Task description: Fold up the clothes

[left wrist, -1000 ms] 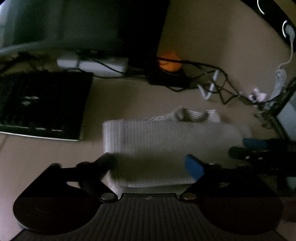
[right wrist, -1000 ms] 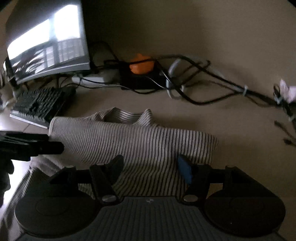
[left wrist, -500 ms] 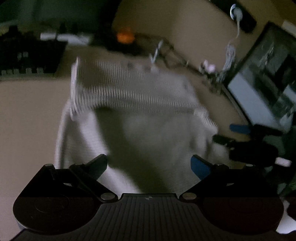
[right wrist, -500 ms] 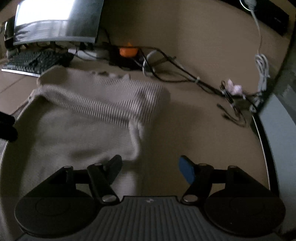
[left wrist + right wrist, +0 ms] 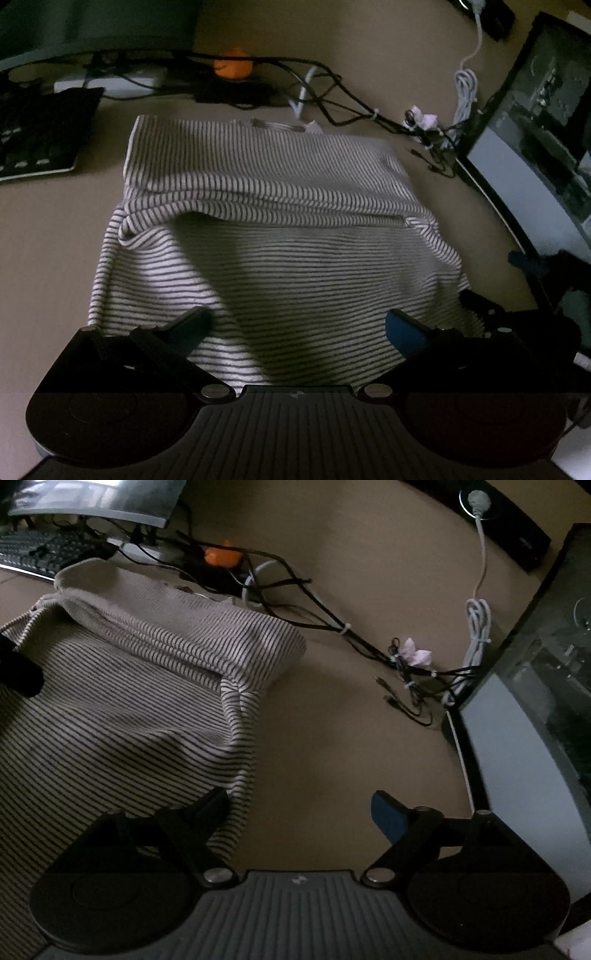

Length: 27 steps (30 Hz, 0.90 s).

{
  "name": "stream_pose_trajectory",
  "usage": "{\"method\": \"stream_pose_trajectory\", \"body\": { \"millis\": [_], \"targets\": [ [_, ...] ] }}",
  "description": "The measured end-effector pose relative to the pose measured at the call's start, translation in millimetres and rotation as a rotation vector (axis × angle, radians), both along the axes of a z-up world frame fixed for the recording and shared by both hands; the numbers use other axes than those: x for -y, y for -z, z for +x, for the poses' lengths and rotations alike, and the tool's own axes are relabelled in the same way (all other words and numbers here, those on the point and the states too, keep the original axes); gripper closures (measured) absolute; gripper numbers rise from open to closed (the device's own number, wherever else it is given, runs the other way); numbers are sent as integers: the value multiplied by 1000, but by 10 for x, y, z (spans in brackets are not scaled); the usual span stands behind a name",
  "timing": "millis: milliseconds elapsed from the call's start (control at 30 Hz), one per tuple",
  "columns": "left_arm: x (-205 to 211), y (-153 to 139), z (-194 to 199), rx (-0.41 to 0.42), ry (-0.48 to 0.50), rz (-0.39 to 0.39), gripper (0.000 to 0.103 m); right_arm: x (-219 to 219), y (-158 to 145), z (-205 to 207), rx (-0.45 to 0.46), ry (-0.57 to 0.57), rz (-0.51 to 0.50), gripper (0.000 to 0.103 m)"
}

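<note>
Left gripper (image 5: 295,325) jaws wide, just been opening, nothing pinched; it hangs over the near part of the striped shirt (image 5: 273,236), cloth showing between the fingers but not gripped. Right gripper (image 5: 295,812) jaws also wide and just been opening, empty; its dark finger (image 5: 207,808) sits over the shirt's right edge, its blue finger (image 5: 388,816) over bare tan desk (image 5: 332,720). Shirt lies flat on the desk, far part folded over as a thick band. Beyond it: cable tangle (image 5: 332,99), orange object (image 5: 233,67), keyboard (image 5: 40,136) far left, monitor (image 5: 546,122) right.
</note>
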<state>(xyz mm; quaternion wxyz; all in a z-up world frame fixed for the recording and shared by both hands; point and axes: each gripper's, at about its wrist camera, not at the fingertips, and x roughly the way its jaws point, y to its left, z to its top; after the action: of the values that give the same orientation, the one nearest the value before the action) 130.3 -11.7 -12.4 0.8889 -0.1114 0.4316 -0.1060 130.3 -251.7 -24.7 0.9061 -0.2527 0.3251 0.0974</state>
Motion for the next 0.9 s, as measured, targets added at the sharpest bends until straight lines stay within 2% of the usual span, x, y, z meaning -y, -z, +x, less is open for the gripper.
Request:
{"method": "stream_pose_trajectory", "body": {
  "millis": [100,200,300,433,500,600,700,800,900],
  "targets": [
    [35,4,-13,-2,10,26,0,-5,-137,-42,-23,24,60,19],
    [28,10,-32,2,21,28,0,34,-339,-157,-130,-14,285,17],
    [0,12,-33,-1,25,20,0,-4,-350,-240,-283,-49,471,15],
    [-8,2,-42,-8,37,23,0,-158,-173,-298,-366,-47,476,8],
    [-25,-4,-54,-14,41,19,0,-214,-98,-331,-390,-44,465,0],
    [-72,-14,-84,-24,42,3,0,-310,-60,-393,-372,-63,402,0],
    [-192,-16,-224,-41,46,-55,0,-428,-35,-420,-357,-70,314,0],
    [-343,24,-459,-34,69,-112,0,-455,-40,-410,-359,-47,309,0],
    [-409,31,-645,-25,108,-80,0,-437,-35,-408,-359,-50,315,0]
  ]
}}
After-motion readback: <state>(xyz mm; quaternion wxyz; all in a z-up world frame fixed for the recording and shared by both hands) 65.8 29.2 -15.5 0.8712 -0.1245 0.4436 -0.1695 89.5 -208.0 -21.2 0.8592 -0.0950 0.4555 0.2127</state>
